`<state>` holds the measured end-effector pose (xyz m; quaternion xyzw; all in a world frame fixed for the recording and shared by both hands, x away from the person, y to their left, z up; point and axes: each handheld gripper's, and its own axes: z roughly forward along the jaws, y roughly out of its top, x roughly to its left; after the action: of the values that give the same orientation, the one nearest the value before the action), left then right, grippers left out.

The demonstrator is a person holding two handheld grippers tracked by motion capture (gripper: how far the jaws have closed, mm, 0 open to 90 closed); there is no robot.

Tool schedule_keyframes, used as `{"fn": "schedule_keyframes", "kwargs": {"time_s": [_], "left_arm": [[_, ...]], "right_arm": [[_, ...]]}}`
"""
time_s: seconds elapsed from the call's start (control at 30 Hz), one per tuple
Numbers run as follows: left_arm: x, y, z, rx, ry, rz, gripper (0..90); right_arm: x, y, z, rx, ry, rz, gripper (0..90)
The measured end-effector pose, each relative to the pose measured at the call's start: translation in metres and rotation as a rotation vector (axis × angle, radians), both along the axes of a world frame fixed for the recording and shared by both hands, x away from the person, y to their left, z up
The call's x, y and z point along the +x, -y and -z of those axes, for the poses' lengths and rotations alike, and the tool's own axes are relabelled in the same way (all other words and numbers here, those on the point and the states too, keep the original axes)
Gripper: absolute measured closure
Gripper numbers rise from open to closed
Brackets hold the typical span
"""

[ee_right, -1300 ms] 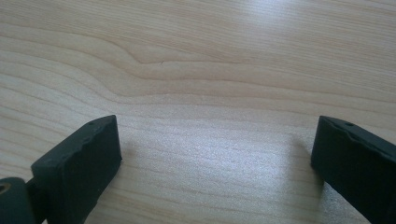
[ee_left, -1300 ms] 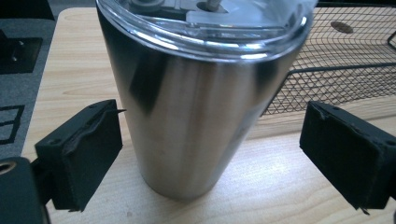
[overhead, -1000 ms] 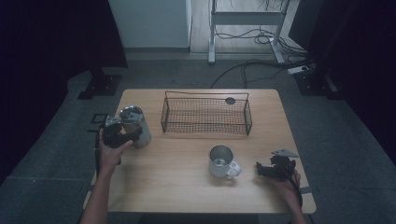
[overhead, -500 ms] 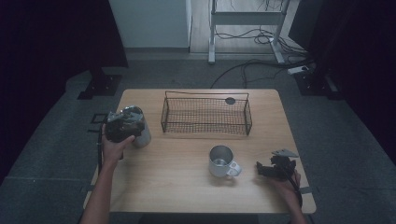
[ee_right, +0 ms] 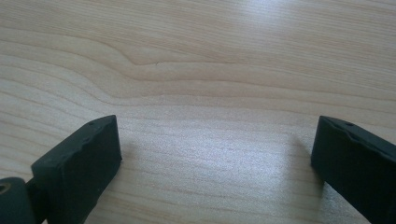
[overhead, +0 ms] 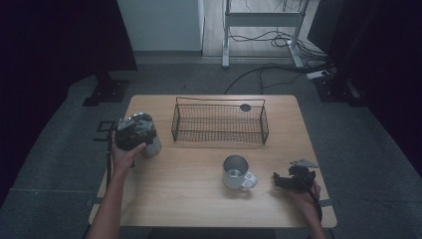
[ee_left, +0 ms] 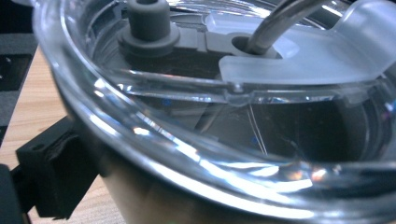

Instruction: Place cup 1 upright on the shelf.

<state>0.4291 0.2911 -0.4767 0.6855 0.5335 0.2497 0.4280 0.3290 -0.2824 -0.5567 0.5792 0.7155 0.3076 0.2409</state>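
A steel tumbler (overhead: 153, 146) with a clear lid (ee_left: 210, 116) and a metal straw (ee_left: 275, 23) stands near the table's left edge. My left gripper (overhead: 134, 133) sits over it from the near side. Its jaws have just been opening and now stand wide with the tumbler between them. One black finger (ee_left: 56, 177) shows beside the tumbler's wall. A metal mug (overhead: 236, 172) with a handle stands right of the middle. My right gripper (overhead: 277, 180) rests low at the front right, pointing at the mug. It (ee_right: 215, 154) is open, with bare wood between its jaws.
A black wire basket (overhead: 219, 124) stands at the back middle of the wooden table (overhead: 189, 199). A small dark disc (overhead: 245, 107) lies behind it. Cables and stand legs cover the floor beyond the table.
My left gripper has shifted a little over the tumbler and its jaws have spread. The right hand, mug and basket stay where they were.
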Motion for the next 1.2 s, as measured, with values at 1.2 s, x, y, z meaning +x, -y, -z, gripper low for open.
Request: {"fn": "schedule_keyframes", "kwargs": {"time_s": [1.2], "left_arm": [[-0.007, 0.017, -0.010, 0.075, 0.010, -0.002, 3.8]], "right_arm": [[0.000, 0.000, 0.000, 0.001, 0.000, 0.001, 1.4]]}}
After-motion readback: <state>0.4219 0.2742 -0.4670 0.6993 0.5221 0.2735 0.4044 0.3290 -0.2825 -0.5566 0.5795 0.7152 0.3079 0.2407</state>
